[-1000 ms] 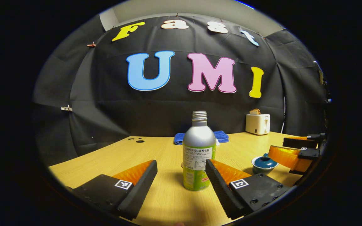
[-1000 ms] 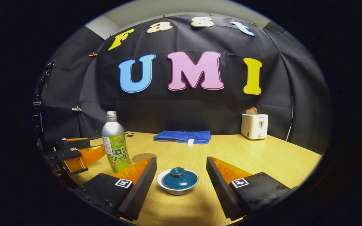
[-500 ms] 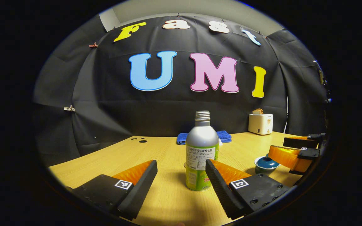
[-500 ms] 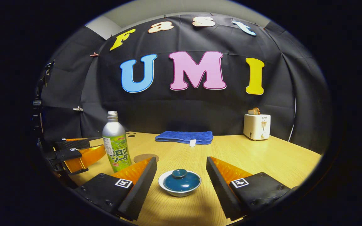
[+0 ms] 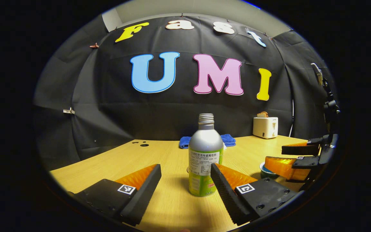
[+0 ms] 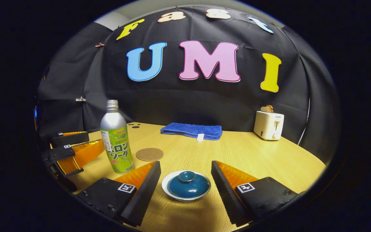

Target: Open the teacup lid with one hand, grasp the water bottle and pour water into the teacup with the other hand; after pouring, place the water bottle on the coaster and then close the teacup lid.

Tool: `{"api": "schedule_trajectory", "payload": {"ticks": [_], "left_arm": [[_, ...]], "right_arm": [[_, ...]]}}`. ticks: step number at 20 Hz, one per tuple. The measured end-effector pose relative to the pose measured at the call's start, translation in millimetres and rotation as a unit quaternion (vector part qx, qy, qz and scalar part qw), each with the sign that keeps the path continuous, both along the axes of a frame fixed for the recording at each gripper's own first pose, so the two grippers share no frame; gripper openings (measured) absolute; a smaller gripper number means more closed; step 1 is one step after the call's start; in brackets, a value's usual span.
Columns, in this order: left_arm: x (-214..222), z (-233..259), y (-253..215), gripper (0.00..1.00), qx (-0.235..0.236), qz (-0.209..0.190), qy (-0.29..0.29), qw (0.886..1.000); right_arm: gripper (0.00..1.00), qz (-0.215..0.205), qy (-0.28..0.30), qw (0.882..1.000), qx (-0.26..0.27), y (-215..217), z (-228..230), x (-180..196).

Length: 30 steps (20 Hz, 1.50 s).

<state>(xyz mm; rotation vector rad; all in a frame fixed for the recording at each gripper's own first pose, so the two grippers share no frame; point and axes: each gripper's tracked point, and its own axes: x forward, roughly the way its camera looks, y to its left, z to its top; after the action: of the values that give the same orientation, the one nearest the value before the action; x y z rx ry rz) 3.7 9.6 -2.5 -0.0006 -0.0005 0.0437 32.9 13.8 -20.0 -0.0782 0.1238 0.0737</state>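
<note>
While capless: one bottle [image 5: 205,158], one teacup [image 6: 185,186].

Each gripper [image 6: 185,190] carries square black-and-white tags and small screws.

Black cloth wall [image 6: 204,100] behind light wood table [image 6: 253,158] w/ white toaster [image 6: 268,125], blue towel [image 6: 192,130].

Teacup [image 5: 264,170] mostly hidden behind right hand-held gripper [image 5: 293,158].
</note>
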Motion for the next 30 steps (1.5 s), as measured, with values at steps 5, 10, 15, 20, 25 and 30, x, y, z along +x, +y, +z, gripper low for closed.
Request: {"api": "schedule_trajectory", "payload": {"ticks": [5, 10, 15, 20, 25, 30], "left_arm": [[2, 0, 0, 0.97, 0.000, -0.001, 0.000, 1.000], [2, 0, 0, 0.97, 0.001, -0.001, -0.001, 1.000], [2, 0, 0, 0.97, 0.001, -0.001, -0.001, 1.000], [2, 0, 0, 0.97, 0.001, 0.000, -0.001, 1.000], [4, 1, -9, 0.97, 0.001, -0.022, -0.002, 1.000], [19, 0, -23, 0.97, 0.001, -0.047, -0.002, 0.999]], "right_arm": [[0.78, 0.002, 0.035, 0.999, -0.005, -1, -13, 10], [0.63, 0.009, 0.056, 0.998, -0.004, -1, -19, 16], [0.43, 0.023, 0.058, 0.998, 0.000, 2, -17, 14], [0.31, 0.034, 0.044, 0.998, 0.034, -1, -12, 12], [0.31, 0.021, -0.006, 0.997, 0.069, -15, 6, 6], [0.30, -0.017, -0.016, 0.997, 0.072, -57, 9, 2]]}}
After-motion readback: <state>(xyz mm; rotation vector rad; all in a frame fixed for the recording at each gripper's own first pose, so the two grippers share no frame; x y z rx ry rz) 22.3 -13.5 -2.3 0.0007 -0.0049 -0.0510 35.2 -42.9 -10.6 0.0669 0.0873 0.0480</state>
